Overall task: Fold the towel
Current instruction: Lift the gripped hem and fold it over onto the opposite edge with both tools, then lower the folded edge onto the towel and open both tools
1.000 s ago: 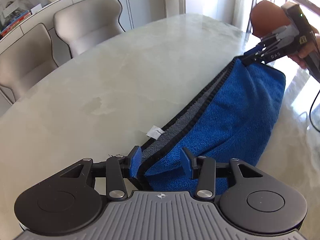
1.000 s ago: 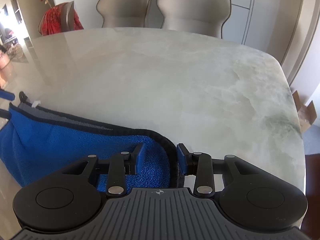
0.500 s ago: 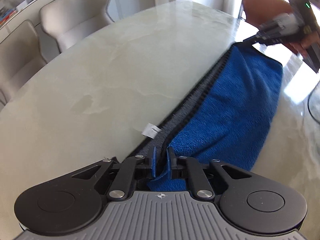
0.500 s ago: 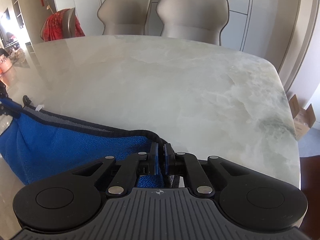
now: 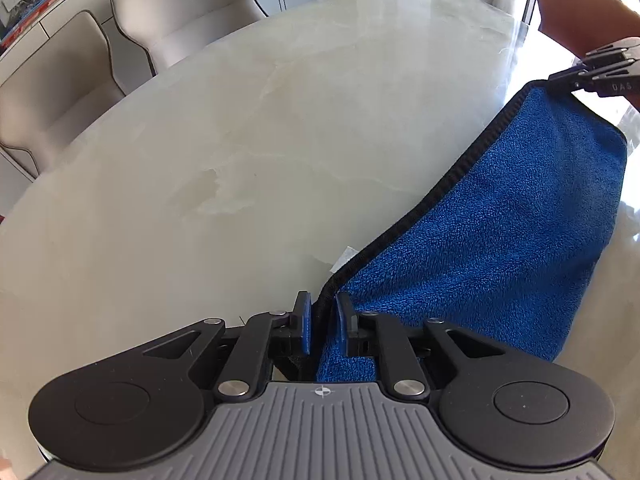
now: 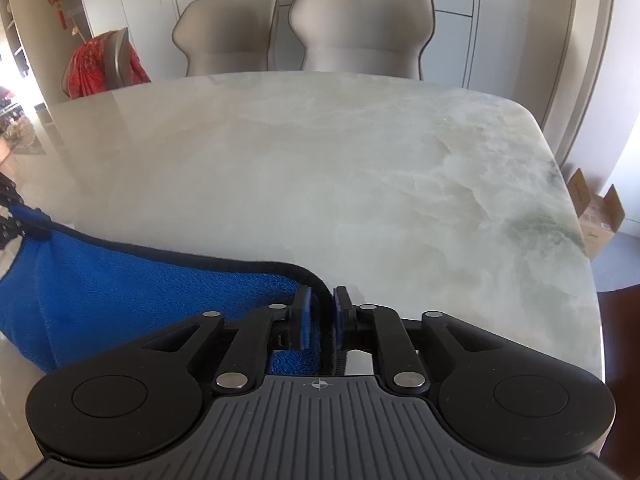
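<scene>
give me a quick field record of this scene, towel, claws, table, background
towel: blue towel with black trim, folded double, stretched between the two claws
left claw: jaws opening slightly, towel's trimmed corner between them
right claw: jaws opening slightly, the other trimmed corner between them
table: pale marble table, the towel's lower fold resting on it
background: two grey chairs on the far side, cardboard box on the floor

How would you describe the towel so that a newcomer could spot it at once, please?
Find the pale marble table. At its near edge the towel hangs between the two grippers. It is the only bright blue cloth, edged in black.
</scene>
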The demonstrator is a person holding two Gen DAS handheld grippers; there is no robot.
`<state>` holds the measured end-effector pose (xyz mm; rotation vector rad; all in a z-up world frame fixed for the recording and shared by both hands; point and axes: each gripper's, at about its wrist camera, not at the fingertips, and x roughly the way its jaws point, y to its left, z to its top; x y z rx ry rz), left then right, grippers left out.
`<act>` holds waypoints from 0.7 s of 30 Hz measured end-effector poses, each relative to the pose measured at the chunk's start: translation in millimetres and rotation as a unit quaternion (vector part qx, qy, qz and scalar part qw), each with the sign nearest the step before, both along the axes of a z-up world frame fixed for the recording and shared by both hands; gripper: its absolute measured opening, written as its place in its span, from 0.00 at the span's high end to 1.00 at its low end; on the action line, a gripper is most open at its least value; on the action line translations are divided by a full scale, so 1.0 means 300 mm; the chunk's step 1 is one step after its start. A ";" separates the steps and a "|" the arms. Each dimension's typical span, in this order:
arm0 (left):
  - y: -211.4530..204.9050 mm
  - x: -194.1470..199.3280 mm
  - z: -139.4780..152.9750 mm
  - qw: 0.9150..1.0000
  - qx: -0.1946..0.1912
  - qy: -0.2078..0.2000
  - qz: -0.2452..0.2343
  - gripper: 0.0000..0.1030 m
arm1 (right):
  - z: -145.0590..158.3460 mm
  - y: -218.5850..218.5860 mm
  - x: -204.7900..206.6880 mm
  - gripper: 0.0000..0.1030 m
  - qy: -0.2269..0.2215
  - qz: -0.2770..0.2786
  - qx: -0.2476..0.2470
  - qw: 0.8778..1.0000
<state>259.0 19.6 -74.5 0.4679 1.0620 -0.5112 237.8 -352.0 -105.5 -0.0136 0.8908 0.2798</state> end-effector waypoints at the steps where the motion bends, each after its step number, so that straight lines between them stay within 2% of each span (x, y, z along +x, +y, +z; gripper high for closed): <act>1: 0.003 0.002 0.002 1.000 0.001 0.001 0.005 0.83 | 0.001 0.004 0.004 0.80 -0.001 0.002 -0.001 1.000; 2: 0.006 0.001 0.004 1.000 0.006 -0.002 0.009 0.78 | 0.001 0.008 0.010 0.77 -0.001 0.006 -0.002 1.000; 5: 0.012 -0.014 0.017 0.999 0.030 -0.020 0.022 0.69 | -0.002 0.033 0.027 0.76 -0.001 0.024 -0.009 1.000; 7: 0.015 -0.036 0.035 0.999 0.029 -0.031 0.027 0.68 | -0.009 0.054 0.034 0.76 -0.001 0.037 -0.024 0.999; 9: 0.014 -0.059 0.054 0.999 0.020 -0.037 0.029 0.68 | -0.016 0.074 0.041 0.84 -0.001 0.046 -0.044 0.998; 10: 0.016 -0.077 0.062 0.999 0.017 -0.039 0.031 0.68 | -0.016 0.077 0.043 0.91 -0.002 0.041 -0.050 0.998; 13: 0.011 -0.129 0.077 0.999 0.004 -0.041 0.028 0.67 | -0.004 0.070 0.042 0.91 -0.014 0.018 -0.048 0.999; 15: 0.002 -0.172 0.084 0.999 -0.009 -0.040 0.027 0.67 | 0.014 0.059 0.029 0.88 -0.021 0.001 -0.037 0.999; 16: 0.001 -0.187 0.087 0.999 -0.017 -0.038 0.028 0.67 | 0.029 0.052 0.010 0.83 -0.027 -0.010 -0.027 0.999; 17: -0.004 -0.207 0.089 0.999 -0.030 -0.033 0.029 0.67 | 0.042 0.049 -0.009 0.73 -0.033 -0.016 -0.020 0.999; 19: -0.010 -0.240 0.088 0.998 -0.043 -0.026 0.032 0.65 | 0.067 0.048 -0.066 0.60 -0.039 -0.020 -0.015 0.999; 21: -0.015 -0.281 0.075 0.998 -0.049 -0.019 0.038 0.61 | 0.078 0.048 -0.131 0.59 -0.030 -0.023 -0.014 0.999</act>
